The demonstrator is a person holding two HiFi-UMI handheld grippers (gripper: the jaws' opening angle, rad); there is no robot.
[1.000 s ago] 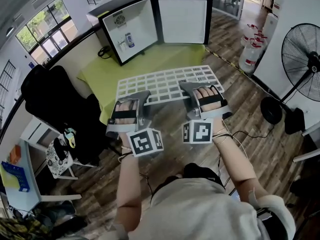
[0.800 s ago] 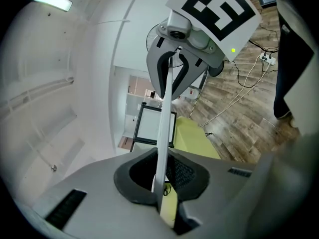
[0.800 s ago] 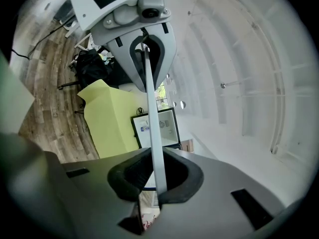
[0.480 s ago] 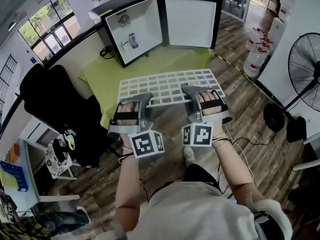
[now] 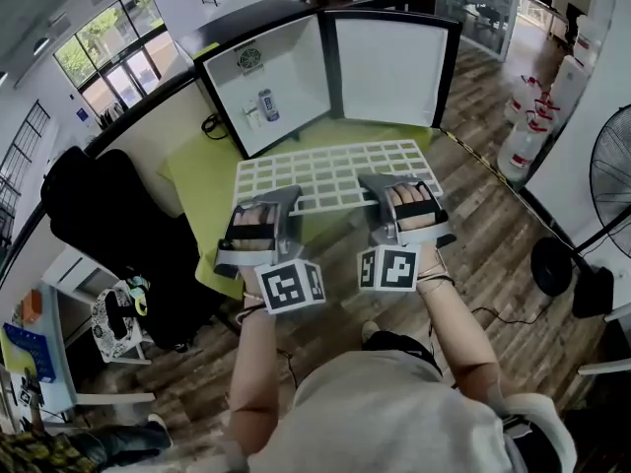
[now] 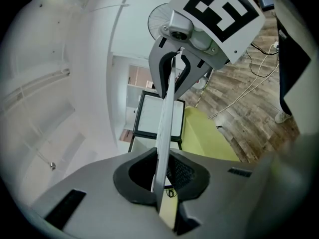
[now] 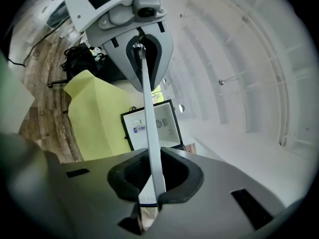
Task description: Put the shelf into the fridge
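- A person stands holding a white wire shelf [image 5: 330, 173] flat in the air with two tools, one on each side of its near edge.
- The left hand-held gripper [image 5: 280, 199] has its jaws drawn narrow and clamped on the left part of that edge. Its own camera shows the shelf [image 6: 164, 118] edge-on, running out from between the dark pads [image 6: 185, 176].
- The right hand-held gripper [image 5: 381, 185] grips the right part of the same edge in the same way. Its own view shows the thin white shelf [image 7: 151, 133] pinched between the narrow jaws.
- The shelf hangs above the front of a green-covered surface [image 5: 202, 180] and is still outside the fridge.
- The small fridge [image 5: 281, 77] stands on the far end of that surface, just beyond the shelf. Its door [image 5: 389, 67] is swung open to the right.
- Inside the white fridge sits a small container [image 5: 266, 104] with a blue label.
- A wooden floor [image 5: 493, 244] lies below, with a black chair [image 5: 99, 215] to the left.
- A standing fan [image 5: 616, 180] is at the far right.
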